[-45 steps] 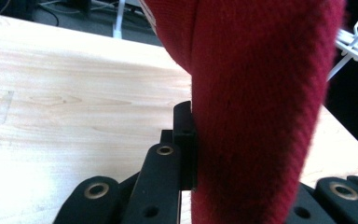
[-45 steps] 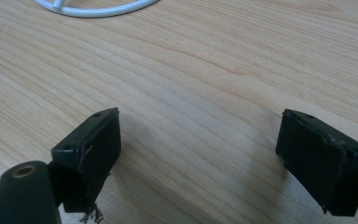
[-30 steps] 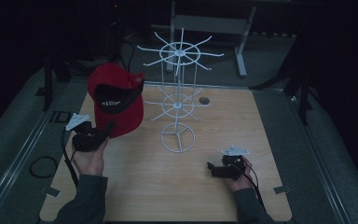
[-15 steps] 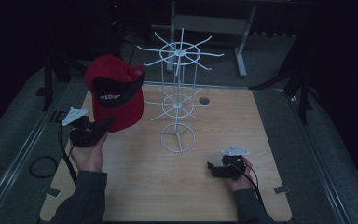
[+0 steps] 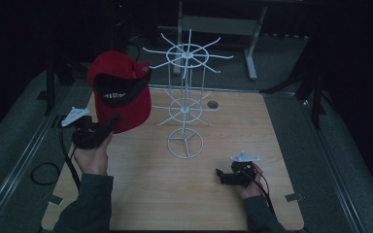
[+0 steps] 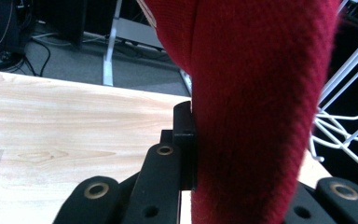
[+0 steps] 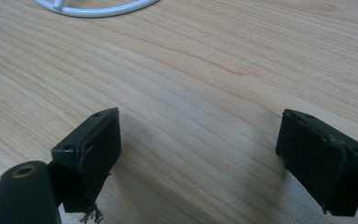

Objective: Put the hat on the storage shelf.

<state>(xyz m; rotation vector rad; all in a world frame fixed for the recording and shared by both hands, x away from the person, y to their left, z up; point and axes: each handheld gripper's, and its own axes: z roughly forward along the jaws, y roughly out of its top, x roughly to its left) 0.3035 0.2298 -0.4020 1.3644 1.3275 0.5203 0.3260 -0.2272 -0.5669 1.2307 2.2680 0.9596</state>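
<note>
Left tool [image 5: 108, 125] clamped on the brim of a red baseball cap [image 5: 119, 92], held up above the counter [image 5: 141, 194], just left of the white wire display stand [image 5: 187, 97]. Likely headed for one of the stand's upper arms, judging by the height. Best done by keeping the grip firm, raising the crown clear of the prongs, then lowering the cap's opening over one arm without knocking the stand. Right tool [image 5: 226, 175] released, jaws wide apart, resting low on the counter near the stand's ring base.
</note>
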